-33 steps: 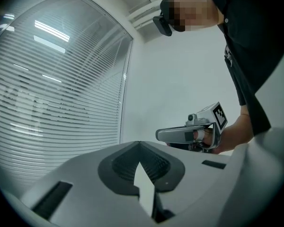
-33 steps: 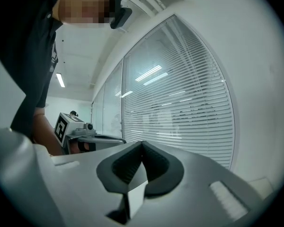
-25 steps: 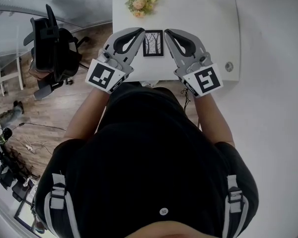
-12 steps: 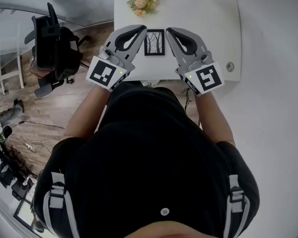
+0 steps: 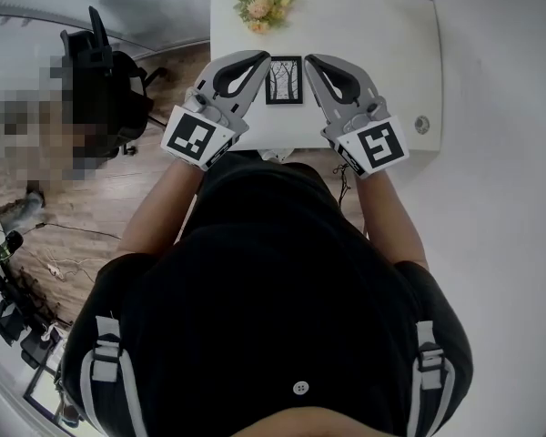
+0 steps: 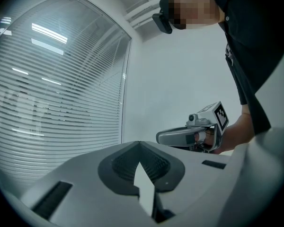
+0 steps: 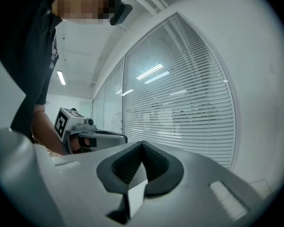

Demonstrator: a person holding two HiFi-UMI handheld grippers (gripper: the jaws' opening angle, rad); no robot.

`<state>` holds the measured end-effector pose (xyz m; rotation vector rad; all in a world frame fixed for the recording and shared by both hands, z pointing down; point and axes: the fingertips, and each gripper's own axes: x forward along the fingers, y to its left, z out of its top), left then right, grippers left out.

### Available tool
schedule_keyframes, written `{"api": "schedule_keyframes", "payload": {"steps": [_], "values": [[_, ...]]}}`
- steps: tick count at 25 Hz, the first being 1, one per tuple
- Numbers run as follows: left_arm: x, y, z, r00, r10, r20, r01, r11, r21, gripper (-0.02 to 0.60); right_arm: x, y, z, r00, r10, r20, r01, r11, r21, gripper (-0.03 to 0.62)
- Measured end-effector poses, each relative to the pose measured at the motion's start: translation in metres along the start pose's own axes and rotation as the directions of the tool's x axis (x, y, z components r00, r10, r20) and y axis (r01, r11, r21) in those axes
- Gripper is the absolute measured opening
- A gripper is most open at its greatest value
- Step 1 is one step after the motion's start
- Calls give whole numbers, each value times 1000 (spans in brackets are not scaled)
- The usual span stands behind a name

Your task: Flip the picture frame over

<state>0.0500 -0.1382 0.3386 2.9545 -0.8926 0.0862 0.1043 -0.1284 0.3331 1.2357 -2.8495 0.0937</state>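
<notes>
A small black picture frame [image 5: 283,79] with a tree drawing facing up lies flat on the white table [image 5: 373,35], near its front edge. My left gripper [image 5: 262,57] hovers just left of the frame and my right gripper [image 5: 311,59] just right of it, and neither touches it. Both point level, angled in toward each other, with jaws together and nothing between them. The left gripper view shows its own closed tips [image 6: 140,144] and the right gripper [image 6: 194,134] across from it. In the right gripper view, closed tips [image 7: 142,144] face the left gripper [image 7: 85,131].
A bunch of pale flowers [image 5: 262,0] lies at the table's far edge, behind the frame. A small round grommet [image 5: 421,124] sits at the table's front right. A black office chair [image 5: 100,89] stands on the wooden floor to the left. Window blinds [image 6: 61,103] fill the background.
</notes>
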Motion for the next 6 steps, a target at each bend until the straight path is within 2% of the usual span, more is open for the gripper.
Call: {"api": "schedule_keyframes", "payload": {"steps": [6], "values": [[-7, -2, 0, 1000, 9, -1, -9, 1000, -1, 2, -2, 7, -2, 1000, -5, -2, 5, 1000, 7, 8]]}}
